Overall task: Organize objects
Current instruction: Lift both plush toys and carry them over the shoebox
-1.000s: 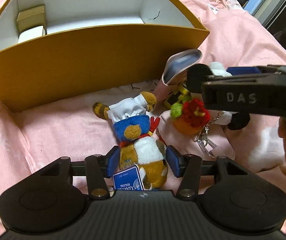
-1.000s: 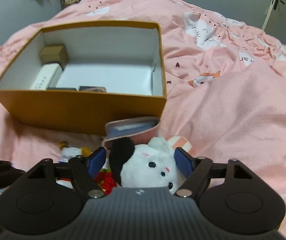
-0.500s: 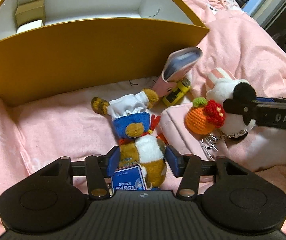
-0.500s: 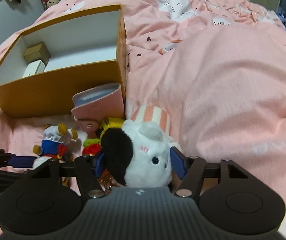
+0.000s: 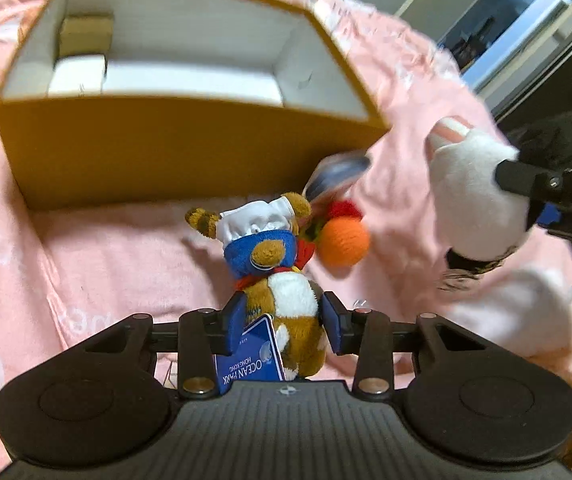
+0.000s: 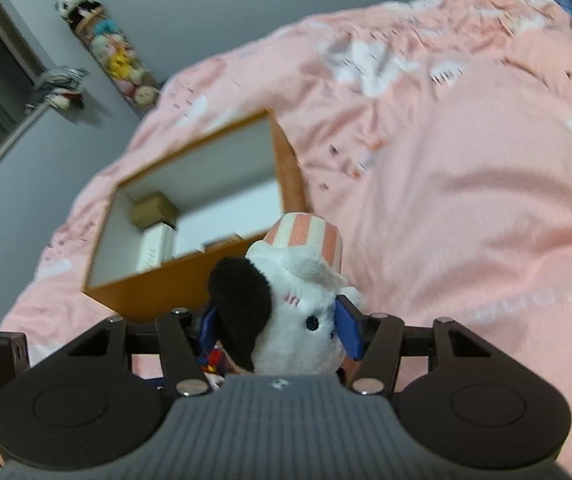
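Orange box [image 5: 190, 152] holds a tan carton [image 5: 86, 34] and white carton [image 5: 78, 74] at its ten o'clock corner, blurred. Left tool [image 5: 284, 326] grips the chef plush [image 5: 278, 272]; right tool [image 6: 282, 330] grips the black-eared plush [image 6: 282, 320].

Ahead of my right hand-held gripper I see only the bed, its pink duvet [image 6: 466, 184] printed with white cat faces and rumpled into folds. Up and to the left, on the grey wall [image 6: 214, 8], I make out a hanging column of small plush toys [image 6: 114, 60], with a grey bundle on a rail [image 6: 60, 84] just beside it. From my left hand-held gripper, a bright doorway [image 5: 526, 20] shows at upper right.
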`<action>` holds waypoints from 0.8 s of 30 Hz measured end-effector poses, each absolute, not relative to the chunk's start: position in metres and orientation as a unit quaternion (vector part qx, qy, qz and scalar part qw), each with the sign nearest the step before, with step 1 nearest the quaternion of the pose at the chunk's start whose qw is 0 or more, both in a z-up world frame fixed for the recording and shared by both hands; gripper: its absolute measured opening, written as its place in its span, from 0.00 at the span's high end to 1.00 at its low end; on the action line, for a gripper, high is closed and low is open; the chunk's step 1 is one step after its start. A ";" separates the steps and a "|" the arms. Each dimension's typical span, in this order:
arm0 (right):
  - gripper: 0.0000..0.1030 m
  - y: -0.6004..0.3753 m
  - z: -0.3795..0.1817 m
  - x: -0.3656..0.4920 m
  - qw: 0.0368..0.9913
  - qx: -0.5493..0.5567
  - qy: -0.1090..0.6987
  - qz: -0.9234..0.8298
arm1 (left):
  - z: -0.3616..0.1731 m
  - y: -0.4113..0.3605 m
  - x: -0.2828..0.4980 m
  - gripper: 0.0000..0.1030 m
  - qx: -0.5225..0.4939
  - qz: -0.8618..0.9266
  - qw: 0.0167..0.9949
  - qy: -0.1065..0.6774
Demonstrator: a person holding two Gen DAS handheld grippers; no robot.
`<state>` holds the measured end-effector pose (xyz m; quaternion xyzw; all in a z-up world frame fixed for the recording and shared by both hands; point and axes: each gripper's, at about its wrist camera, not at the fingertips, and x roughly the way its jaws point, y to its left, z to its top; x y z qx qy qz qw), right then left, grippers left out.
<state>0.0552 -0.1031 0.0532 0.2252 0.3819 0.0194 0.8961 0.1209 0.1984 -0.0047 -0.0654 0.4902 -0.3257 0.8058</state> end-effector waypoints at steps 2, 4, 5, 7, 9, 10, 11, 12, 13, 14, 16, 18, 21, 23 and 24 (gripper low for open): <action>0.42 -0.098 0.061 0.057 0.901 0.217 0.374 0.031 | 0.009 0.205 0.117 0.56 -0.076 -0.326 0.814 0.474; 0.42 -0.092 0.070 0.059 0.906 0.209 0.364 0.047 | 0.027 0.211 0.114 0.56 -0.087 -0.332 0.821 0.456; 0.42 -0.088 0.075 0.063 0.909 0.205 0.359 0.058 | 0.036 0.214 0.113 0.56 -0.095 -0.337 0.824 0.446; 0.42 -0.083 0.084 0.070 0.911 0.201 0.350 0.081 | 0.057 0.221 0.113 0.56 -0.107 -0.346 0.831 0.421; 0.42 -0.075 0.094 0.079 0.915 0.191 0.340 0.105 | 0.078 0.226 0.115 0.56 -0.110 -0.344 0.844 0.396; 0.42 -0.071 0.098 0.085 0.917 0.183 0.334 0.115 | 0.086 0.225 0.118 0.56 -0.109 -0.340 0.852 0.383; 0.42 -0.066 0.103 0.092 0.920 0.174 0.329 0.121 | 0.093 0.226 0.121 0.56 -0.110 -0.335 0.859 0.372; 0.42 -0.063 0.106 0.100 0.923 0.166 0.323 0.129 | 0.101 0.229 0.126 0.56 -0.112 -0.330 0.864 0.364; 0.42 -0.059 0.110 0.108 0.925 0.160 0.317 0.136 | 0.109 0.232 0.133 0.56 -0.115 -0.326 0.868 0.356; 0.42 -0.056 0.112 0.115 0.927 0.155 0.313 0.140 | 0.114 0.235 0.138 0.56 -0.116 -0.322 0.872 0.350; 0.42 -0.052 0.115 0.133 0.928 0.147 0.306 0.152 | 0.126 0.235 0.149 0.56 -0.111 -0.311 0.882 0.335; 0.42 -0.050 0.115 0.151 0.927 0.145 0.307 0.163 | 0.133 0.234 0.160 0.56 -0.107 -0.304 0.888 0.327; 0.42 -0.047 0.108 0.178 0.924 0.138 0.309 0.179 | 0.131 0.230 0.187 0.56 -0.105 -0.296 0.889 0.332; 0.42 -0.043 0.102 0.194 0.923 0.128 0.313 0.183 | 0.121 0.224 0.207 0.56 -0.100 -0.291 0.887 0.344; 0.42 -0.041 0.096 0.202 0.923 0.123 0.316 0.184 | 0.114 0.220 0.219 0.56 -0.097 -0.286 0.884 0.355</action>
